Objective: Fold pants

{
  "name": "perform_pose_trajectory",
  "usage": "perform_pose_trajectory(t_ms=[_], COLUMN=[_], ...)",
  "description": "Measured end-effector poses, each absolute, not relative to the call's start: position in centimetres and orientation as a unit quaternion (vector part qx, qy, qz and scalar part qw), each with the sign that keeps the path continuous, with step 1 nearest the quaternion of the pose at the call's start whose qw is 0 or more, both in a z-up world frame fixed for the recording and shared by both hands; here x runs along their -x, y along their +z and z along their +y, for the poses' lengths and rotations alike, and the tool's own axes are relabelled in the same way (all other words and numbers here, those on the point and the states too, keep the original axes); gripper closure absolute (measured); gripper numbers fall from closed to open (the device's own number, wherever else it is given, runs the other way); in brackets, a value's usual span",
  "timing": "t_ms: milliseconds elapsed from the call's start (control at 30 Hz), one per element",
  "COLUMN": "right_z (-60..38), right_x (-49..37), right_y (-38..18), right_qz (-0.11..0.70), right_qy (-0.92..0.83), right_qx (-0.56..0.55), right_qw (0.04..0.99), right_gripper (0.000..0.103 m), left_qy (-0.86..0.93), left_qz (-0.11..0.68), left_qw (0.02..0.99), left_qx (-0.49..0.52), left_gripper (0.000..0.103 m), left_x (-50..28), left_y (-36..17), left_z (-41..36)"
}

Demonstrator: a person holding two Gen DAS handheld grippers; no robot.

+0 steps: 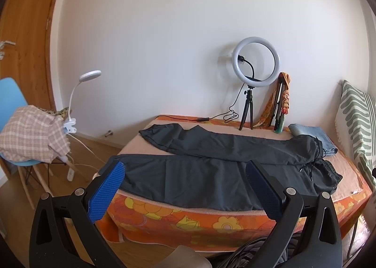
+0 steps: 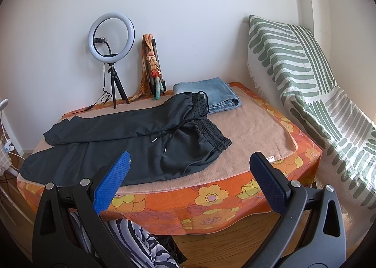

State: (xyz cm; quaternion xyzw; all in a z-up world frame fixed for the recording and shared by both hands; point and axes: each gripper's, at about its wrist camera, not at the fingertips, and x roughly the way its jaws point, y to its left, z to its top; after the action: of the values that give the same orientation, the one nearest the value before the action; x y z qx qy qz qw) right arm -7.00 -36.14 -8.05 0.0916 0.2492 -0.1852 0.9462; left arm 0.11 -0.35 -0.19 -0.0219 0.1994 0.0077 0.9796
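Dark pants (image 1: 211, 162) lie spread lengthwise on the beige blanket (image 2: 253, 127) covering the table, both legs side by side and unfolded. The waistband (image 2: 211, 131) sits toward the right end, its drawstring loose across the cloth; the 2 cuffs reach the left edge, and the near leg runs along the front edge. The left gripper (image 1: 185, 188) and right gripper (image 2: 190, 178) hover before the front edge, jaws wide apart and holding nothing. Folded jeans (image 2: 211, 94) rest at the back right corner, partly under the waistband; a ring light (image 2: 111, 37) stands at the back edge. No fold appears made: judged from this layout, the whole task remains.
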Motion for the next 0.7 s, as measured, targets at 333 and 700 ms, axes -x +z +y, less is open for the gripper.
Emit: perform_pose_trajectory(t_ms=[333,700], right_z=[-35.82,-35.74], right_x=[7.07,6.97], right_y=[-8.14,-8.24], right_qz=[0.247,0.248], right_qy=[-0.182,-0.182], right_qx=[-0.093,-0.094], right_qw=[0.947,0.947], right_gripper=[0.0,0.0], left_qy=[0.004,0.004], left_qz=[0.202,0.203], left_qw=[0.979,0.979], left_qx=[0.019,0.018], left_gripper=[0.001,0.001], left_x=[-0.27,-0.37], left_y=[-0.28,-0.23], left_z=[-0.84,-0.86])
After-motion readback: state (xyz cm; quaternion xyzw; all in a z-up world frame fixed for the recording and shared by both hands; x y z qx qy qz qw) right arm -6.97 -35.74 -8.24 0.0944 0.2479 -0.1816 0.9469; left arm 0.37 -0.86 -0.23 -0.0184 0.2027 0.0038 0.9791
